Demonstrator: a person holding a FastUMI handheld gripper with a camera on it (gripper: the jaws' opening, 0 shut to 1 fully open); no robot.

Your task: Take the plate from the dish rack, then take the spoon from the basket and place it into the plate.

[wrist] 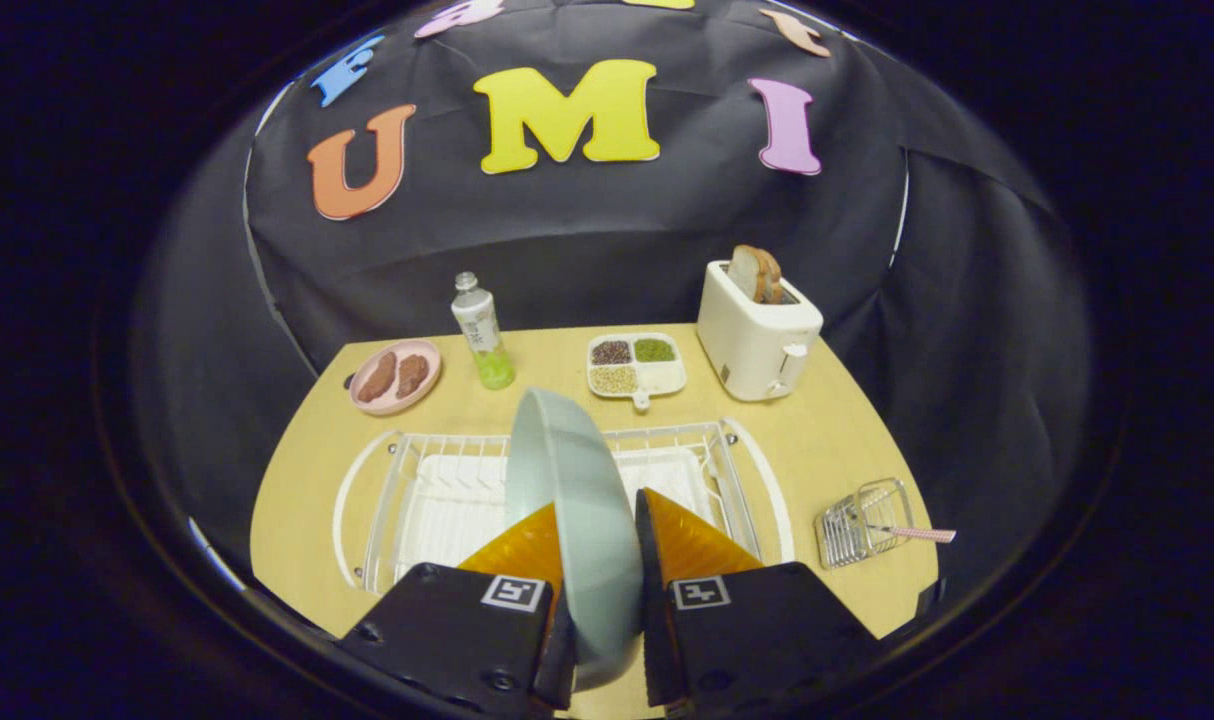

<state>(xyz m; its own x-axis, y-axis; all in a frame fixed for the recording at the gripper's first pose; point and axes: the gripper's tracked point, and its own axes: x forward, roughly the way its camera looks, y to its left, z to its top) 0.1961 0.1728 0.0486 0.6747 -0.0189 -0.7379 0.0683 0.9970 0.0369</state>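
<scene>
Plate [577, 500] stands on edge, clamped between both fingers of the claw [592, 545], above the rack [747, 480]. Spoon [912, 533] remains in the basket [862, 525], lower right; judged half done.

The gripper [595, 545] clamps both fingers on the upright plate [572, 480], above the dish rack [737, 470]. On the bench [827, 450] at lower right, the basket [862, 522] holds the spoon [912, 533].
</scene>
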